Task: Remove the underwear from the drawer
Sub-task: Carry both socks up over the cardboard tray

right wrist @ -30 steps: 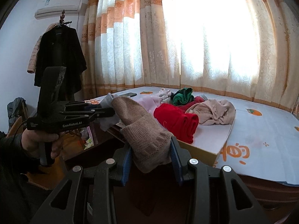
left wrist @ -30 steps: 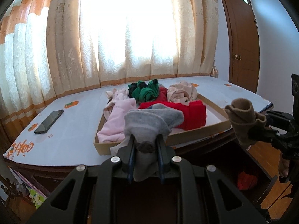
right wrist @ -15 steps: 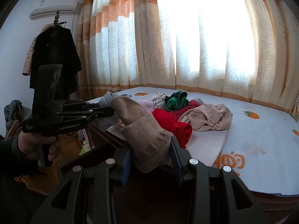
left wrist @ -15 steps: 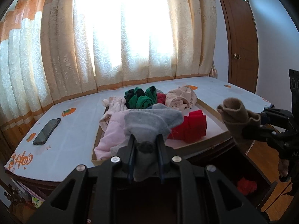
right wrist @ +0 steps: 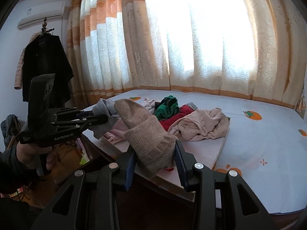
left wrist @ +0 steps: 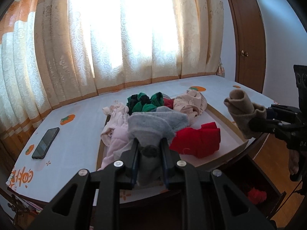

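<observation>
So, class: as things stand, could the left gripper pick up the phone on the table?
Probably not yet. The left gripper is shut on the grey garment; the phone lies uncovered off to its left, so only the full grip hinders it.

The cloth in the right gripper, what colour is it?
Light brown, a ribbed knit cloth; the right wrist view shows it best.

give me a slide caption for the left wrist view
Left gripper grips a grey garment above the clothes tray; right gripper holds a tan one.

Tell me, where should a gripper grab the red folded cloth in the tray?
Probably from above, pinching across the thick folded edge of the red folded cloth facing the tray front rim. That edge looks bunched and raised, and that side is uncovered; its other side sits near the clothes pile.
</observation>
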The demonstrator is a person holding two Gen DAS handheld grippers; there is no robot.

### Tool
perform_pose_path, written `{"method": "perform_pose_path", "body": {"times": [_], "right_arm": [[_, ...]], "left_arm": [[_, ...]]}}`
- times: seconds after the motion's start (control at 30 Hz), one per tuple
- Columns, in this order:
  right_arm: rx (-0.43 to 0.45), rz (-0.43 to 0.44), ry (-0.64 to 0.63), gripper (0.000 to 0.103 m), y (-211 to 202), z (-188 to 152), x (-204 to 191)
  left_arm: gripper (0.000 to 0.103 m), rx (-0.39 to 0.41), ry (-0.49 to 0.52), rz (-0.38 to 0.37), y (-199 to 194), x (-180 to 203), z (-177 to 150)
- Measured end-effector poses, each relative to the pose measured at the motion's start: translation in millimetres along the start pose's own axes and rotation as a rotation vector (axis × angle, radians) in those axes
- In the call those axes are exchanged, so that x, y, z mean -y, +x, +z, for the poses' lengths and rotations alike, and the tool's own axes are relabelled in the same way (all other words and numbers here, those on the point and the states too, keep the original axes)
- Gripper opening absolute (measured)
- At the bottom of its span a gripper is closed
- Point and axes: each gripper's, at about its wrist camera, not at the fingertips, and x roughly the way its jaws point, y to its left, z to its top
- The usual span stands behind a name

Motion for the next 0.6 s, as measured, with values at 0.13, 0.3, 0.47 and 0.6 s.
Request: {"method": "perform_pose_path", "body": {"times": [0.13,0.3,0.47,0.6], "right_arm": [[-0.011,-0.012,0.019,0.041,6,7,7],[-0.028,-0.027,0.054,0.041,16,16,18],[-0.08,-0.064,0.095,0.041,34,21,33],[-0.128,-0.09,0.137,0.041,51,20,49]], "left_arm": [[0.018,-0.015,0.002,-0.013,7,2,6],[0.018,-0.031,0.013,-0.022,15,6,13],[0.018,-0.062,0.021,-0.036,27,12,20],[0.018,-0.082,0.007,-0.047,40,13,30]]}}
